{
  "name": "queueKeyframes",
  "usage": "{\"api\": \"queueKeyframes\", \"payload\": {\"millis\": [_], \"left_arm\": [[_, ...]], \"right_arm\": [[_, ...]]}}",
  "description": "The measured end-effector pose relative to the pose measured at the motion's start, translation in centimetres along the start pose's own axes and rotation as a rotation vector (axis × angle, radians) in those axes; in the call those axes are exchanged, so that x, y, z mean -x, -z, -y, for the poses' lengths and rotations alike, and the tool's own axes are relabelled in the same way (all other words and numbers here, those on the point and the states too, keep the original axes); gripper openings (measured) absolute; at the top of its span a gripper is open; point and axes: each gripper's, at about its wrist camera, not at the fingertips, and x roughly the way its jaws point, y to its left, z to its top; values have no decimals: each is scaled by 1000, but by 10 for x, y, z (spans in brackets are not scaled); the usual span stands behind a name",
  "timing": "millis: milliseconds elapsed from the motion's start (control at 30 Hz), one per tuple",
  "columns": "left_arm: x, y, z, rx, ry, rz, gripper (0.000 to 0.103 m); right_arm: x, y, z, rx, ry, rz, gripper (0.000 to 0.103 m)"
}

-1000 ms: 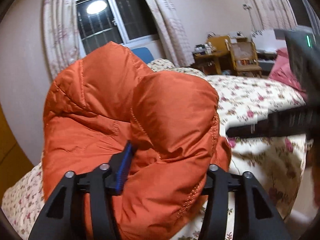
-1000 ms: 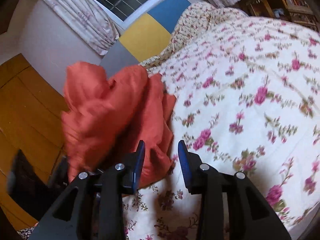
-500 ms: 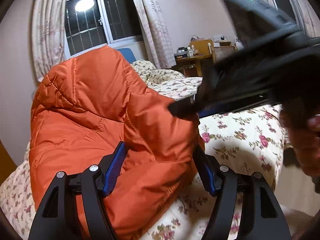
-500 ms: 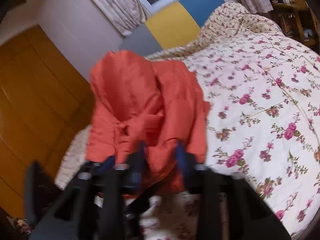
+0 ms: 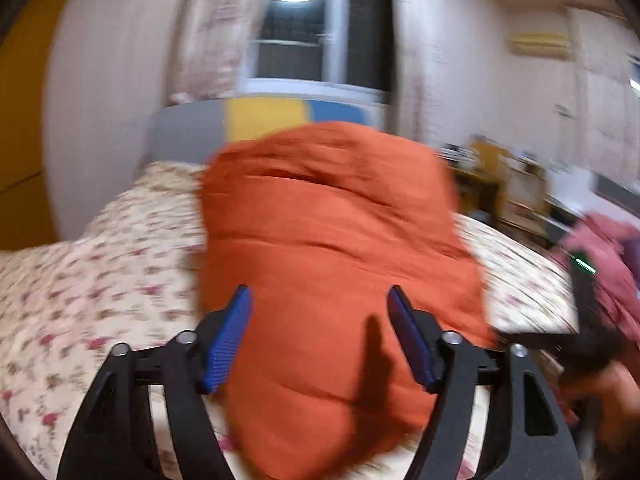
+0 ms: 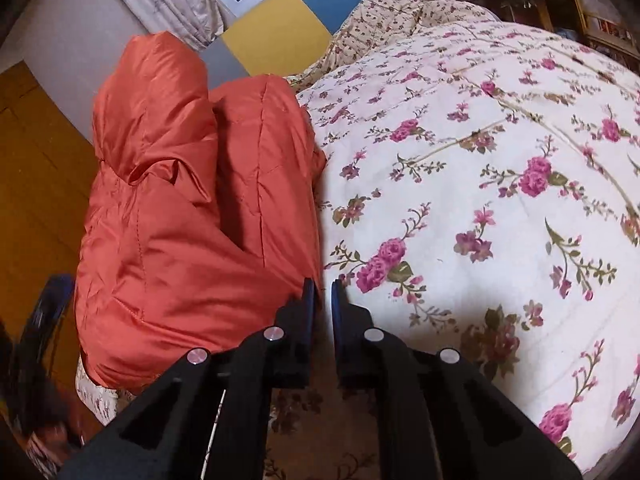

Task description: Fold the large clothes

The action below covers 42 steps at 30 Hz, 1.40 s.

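Garment: orange padded jacket (image 6: 192, 216), quilted and shiny, bunched into a tall heap with its hooded part uppermost; not laid flat.
Garment, place: on the near left part of the bed, close to the bed's left edge, with the headboard behind it.
Garment, left wrist view: orange padded jacket (image 5: 332, 272) fills the middle of the frame, blurred; seams run across it.
Bed cover: cream floral quilt (image 6: 500, 184) with pink roses, spread over the whole bed; bare to the right of the jacket.
Left gripper (image 5: 318, 336): jaws wide apart and opening; the jacket's bulk shows between the blue pads, which do not press on it.
Left gripper, pads: blue ribbed pads (image 5: 228, 340), one at each side of the orange cloth.
Right gripper (image 6: 322, 308): jaws together, only a thin slit between the pads; tips at the jacket's near right edge. Whether a fold of cloth is caught between them, cannot tell.
Right gripper, seen from the left wrist: dark body with a green light, at the far right, blurred.
Headboard (image 6: 280, 36): panels of grey, yellow and blue, at the far end of the bed.
Window (image 5: 320, 36): dark panes, a lamp reflected in them, curtains at both sides.
Wooden furniture (image 5: 512, 184): far right, beyond the bed, blurred.
Pink cloth (image 5: 608, 248): heap at the right edge, beyond the bed.
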Motion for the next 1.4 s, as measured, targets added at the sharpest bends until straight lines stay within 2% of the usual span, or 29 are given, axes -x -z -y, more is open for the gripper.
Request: {"api": "queueKeyframes", "payload": {"millis": [67,133,200,267,433,500,567,700,867,967,1033,1167,1400], "left_arm": [[-13,-7,-20,81,-87,-9,72],[-27,-16,-40,182,-126,-42,72],[-46,-22,-55,278,-126,-84,72],[-57,-27,-57,307,-115,-98,72],[-69,-31,-52,319,-82,-123,72],[-72,-32,-50,307,-82,-136,72],[-75,-34,-49,295,-82,-148,72],[-81,-38,-48,289,-83,-177,72],[-94,-53,-49,285,-99,-216,72],[-103,-63,-50,315,-122,-219,81],[-111,-64,-49,323,-125,-232,81],[-124,-59,-43,336,-114,-244,87],[-138,-52,-31,287,-137,-254,95]], "right_arm": [[3,-1,-1,1,1,3,7],[4,-6,-4,-3,-8,6,8],[18,-11,-9,-2,-11,37,13],[32,-20,-15,3,-26,94,13],[63,-52,-45,77,-60,210,16],[65,-65,-66,123,-92,221,24],[60,-80,-90,180,-128,223,26],[33,-106,-146,316,-160,203,26],[-26,-128,-187,432,-99,156,26],[-58,-139,-188,484,-4,151,24],[-74,-140,-179,493,33,139,23],[-93,-138,-148,451,45,137,23],[-105,-140,-129,425,47,119,23]]}}
